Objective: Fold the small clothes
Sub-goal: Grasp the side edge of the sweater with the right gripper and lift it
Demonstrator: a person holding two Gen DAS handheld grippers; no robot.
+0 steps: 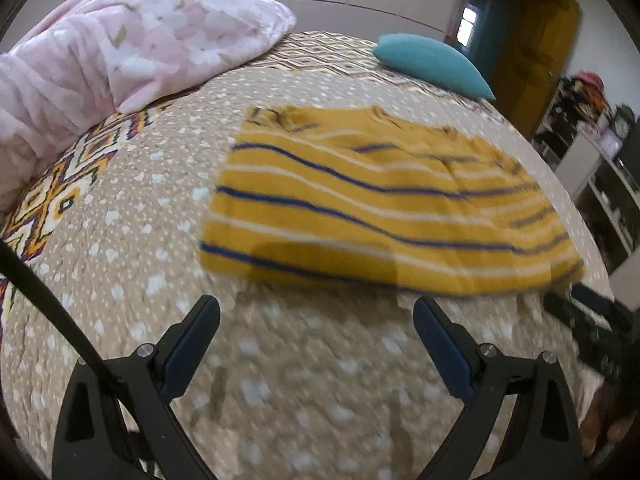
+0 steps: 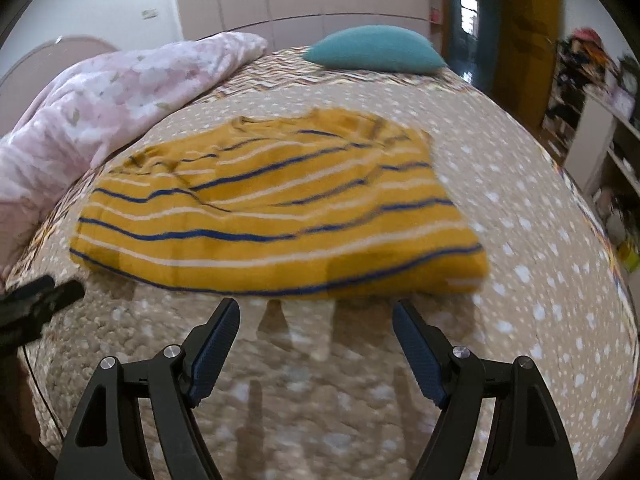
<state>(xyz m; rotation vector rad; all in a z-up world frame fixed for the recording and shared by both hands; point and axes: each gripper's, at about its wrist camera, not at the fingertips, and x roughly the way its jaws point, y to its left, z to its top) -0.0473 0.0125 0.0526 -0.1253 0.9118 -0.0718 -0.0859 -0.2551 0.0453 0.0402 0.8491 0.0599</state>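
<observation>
Shirt (image 1: 376, 204) lying mid-bed (image 1: 132, 248), already folded into rough rectangle, still rumpled at far edge. My left claw (image 1: 316, 312) and right claw (image 2: 316, 316) both spread wide, holding nothing, hovering near its near edge. Judging fold nearly finished; maybe one more fold remaining.

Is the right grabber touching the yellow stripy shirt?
Apart. In the right wrist view the right gripper is open and empty, and a strip of bedspread shows between its fingertips and the near edge of the yellow striped shirt.

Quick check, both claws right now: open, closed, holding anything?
Left claw: open, holding nothing, short of the yellow striped garment.
Right claw: open, holding nothing, at the garment's near edge.
</observation>
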